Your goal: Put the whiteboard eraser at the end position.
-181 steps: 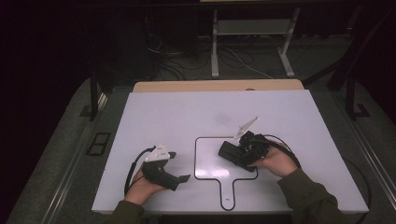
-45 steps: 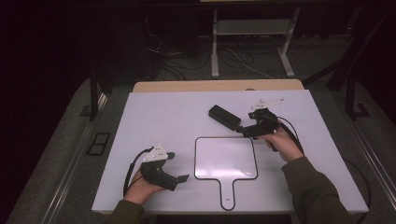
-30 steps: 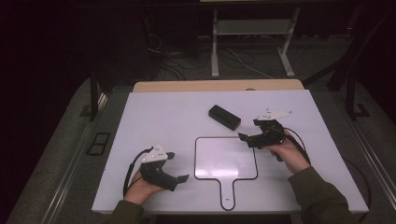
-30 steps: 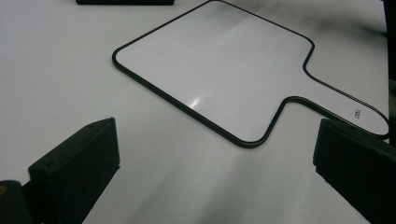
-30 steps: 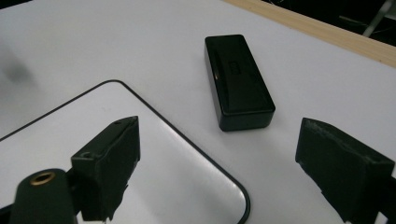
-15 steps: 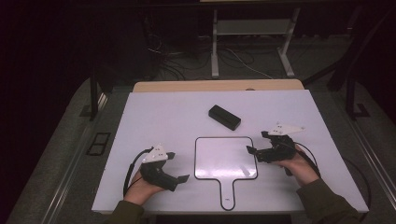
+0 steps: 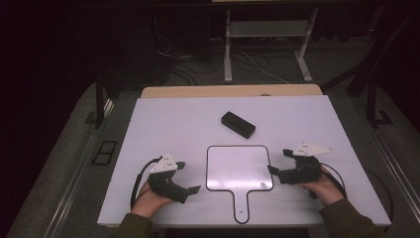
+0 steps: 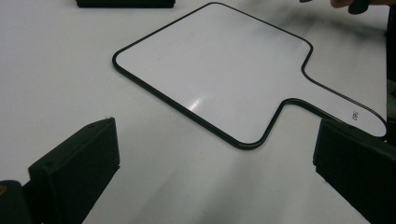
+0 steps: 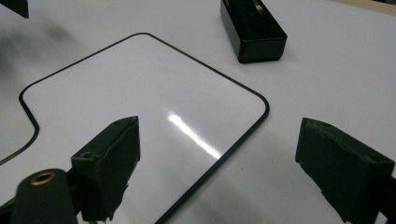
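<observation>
Large white table [image 7: 163, 124], seen from above, bearing everything else. Near its front centre: a flat white board [image 7: 238, 167] with a thin black edge and a short handle pointing toward the person. Lies flat, square part away from the person, handle end with a small hole near the table's front edge.

Behind the board and apart from it, slightly right of centre: a black rectangular block [image 7: 238, 124], lying flat at an angle to the table edge. Top of the right gripper view has the same block [image 9: 252, 28], beyond the board's corner.

Left gripper [image 7: 187, 177] held in the left hand [image 7: 148, 198], resting left of the board, jaws set wide apart, nothing between them. Right gripper [image 7: 278, 162] held in the right hand [image 7: 322, 187], just beside the board's right edge, jaws likewise spread wide and empty, one jaw over the board surface.
</observation>
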Demonstrator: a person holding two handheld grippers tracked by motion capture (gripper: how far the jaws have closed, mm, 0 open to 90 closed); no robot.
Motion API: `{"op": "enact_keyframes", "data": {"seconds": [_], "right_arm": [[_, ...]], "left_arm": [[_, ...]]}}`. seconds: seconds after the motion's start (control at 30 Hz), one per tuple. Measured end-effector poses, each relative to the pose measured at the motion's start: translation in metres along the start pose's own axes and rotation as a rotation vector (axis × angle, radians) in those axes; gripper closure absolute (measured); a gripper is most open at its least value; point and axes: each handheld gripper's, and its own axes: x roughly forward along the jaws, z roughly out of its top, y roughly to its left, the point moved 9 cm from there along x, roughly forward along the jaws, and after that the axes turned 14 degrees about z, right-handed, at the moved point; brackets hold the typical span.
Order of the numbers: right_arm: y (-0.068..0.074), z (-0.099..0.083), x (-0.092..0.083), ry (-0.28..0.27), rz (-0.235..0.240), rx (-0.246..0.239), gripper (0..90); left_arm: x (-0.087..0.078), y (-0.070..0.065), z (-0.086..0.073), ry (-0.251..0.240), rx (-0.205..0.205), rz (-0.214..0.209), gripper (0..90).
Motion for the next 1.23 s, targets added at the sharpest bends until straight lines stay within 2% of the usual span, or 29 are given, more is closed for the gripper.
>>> {"op": "enact_keyframes", "data": {"seconds": [0.2, 0.43, 0.6, 0.8, 1.23], "right_arm": [[0.004, -0.009, -0.010, -0.021, 0.004, 0.010, 12.5], [0.012, -0.026, -0.018, -0.001, 0.014, 0.010, 12.5], [0.012, -0.031, -0.027, -0.019, 0.011, 0.023, 12.5], [0.006, -0.038, -0.035, -0.012, -0.002, 0.033, 12.4], [0.006, -0.040, -0.034, 0.003, -0.001, 0.023, 12.5]], "left_arm": [[0.000, 0.000, 0.000, 0.000, 0.004, -0.001, 0.0], [-0.001, 0.000, 0.000, -0.003, 0.005, 0.000, 0.0], [-0.001, 0.001, 0.000, -0.002, 0.004, 0.002, 0.0], [-0.003, 0.002, 0.000, -0.004, 0.004, 0.009, 0.0], [-0.001, 0.002, -0.001, 0.003, 0.006, 0.010, 0.0]]}}
